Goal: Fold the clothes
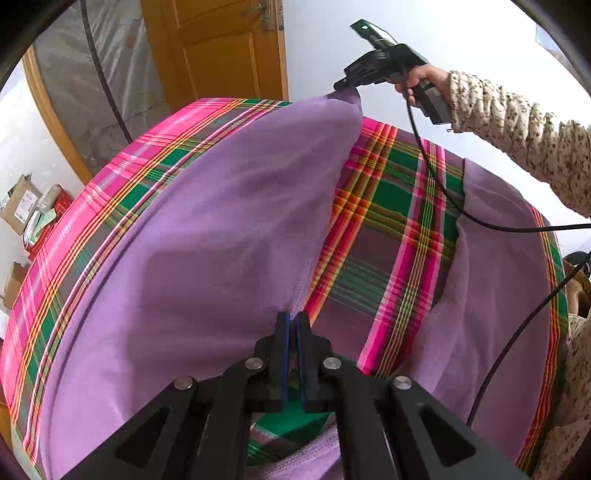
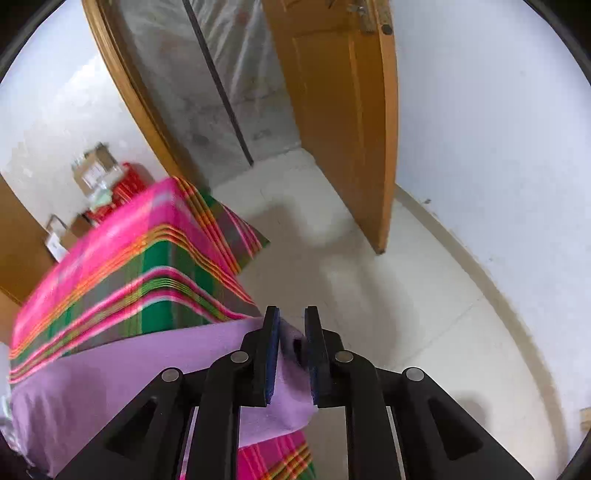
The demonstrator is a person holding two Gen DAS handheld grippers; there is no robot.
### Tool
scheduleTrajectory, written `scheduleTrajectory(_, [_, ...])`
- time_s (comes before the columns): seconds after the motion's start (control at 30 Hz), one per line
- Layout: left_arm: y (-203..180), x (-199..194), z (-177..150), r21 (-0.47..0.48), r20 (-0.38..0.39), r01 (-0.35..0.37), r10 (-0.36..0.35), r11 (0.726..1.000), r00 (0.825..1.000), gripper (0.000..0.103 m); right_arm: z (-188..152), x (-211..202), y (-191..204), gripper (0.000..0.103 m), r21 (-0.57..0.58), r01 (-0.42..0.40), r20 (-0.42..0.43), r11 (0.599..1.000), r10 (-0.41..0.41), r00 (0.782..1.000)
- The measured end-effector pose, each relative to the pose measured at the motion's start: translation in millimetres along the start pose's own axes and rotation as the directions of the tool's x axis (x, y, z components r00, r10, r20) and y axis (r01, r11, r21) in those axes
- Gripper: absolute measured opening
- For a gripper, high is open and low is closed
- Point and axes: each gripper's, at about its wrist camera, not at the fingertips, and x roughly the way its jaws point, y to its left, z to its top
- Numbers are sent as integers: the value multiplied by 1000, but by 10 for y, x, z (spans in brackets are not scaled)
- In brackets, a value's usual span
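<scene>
Pinching the purple cloth [image 1: 221,221], left gripper [image 1: 293,321] jaws shut; right gripper [image 2: 291,317] jaws parted around it.

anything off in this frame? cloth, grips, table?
One thing: the right claw stands parted with the purple garment corner loose between its pads, at the far edge of the plaid-covered table. The left claw is shut on the near edge. No damage visible.

No legible text, brand, number or sign in either view. White labels sit on the cardboard boxes [image 1: 20,203] by the wall, but their print is too small and blurred to read. The right gripper's housing [image 1: 373,31] shows a small green light only, with no marking.
</scene>
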Motion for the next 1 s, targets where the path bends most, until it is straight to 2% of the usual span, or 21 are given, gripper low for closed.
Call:
scheduleTrajectory(0.13, [-19, 10, 6, 4, 2, -9, 9, 1000, 1000, 4, -100, -123, -237, 14, 91, -49, 29, 995, 46, 999])
scheduleTrajectory(0.23, [2, 8, 7, -1, 2, -11, 11, 1000, 1000, 4, -192, -147, -429, 19, 183, -110, 25, 977, 107, 994])
scheduleTrajectory(0.33, [33, 30, 9, -12, 0, -11, 11, 1000, 1000, 4, -367, -35, -507, 28, 253, -224, -42, 941, 242, 969])
scheduleTrajectory(0.47, [23, 79, 18, -21, -14, -21, 21, 1000, 1000, 4, -623, 75, -473, 33, 308, -288, -90, 907, 329, 940])
scheduleTrajectory(0.6, [-59, 33, 8, -17, -5, -22, 22, 1000, 1000, 6, -721, 13, -383, 33, 286, -263, -108, 921, 304, 947])
scheduleTrajectory(0.63, [-78, 8, 1, -22, 4, -17, 17, 1000, 1000, 9, -731, -25, -357, 33, 275, -255, -108, 927, 293, 950])
scheduleTrajectory(0.8, [-253, -178, -63, -34, 50, 30, -28, 999, 998, 10, -669, -386, -202, 33, 206, -258, -56, 944, 275, 960])
scheduleTrajectory(0.9, [-324, -410, -129, -57, 101, 38, -33, 998, 994, 11, -633, -685, 11, 33, 147, -294, -21, 944, 300, 954])
scheduleTrajectory(1.0, [-276, -748, -267, -120, 149, 1, 17, 993, 989, 11, -625, -966, 334, 34, 62, -343, -4, 937, 344, 939])
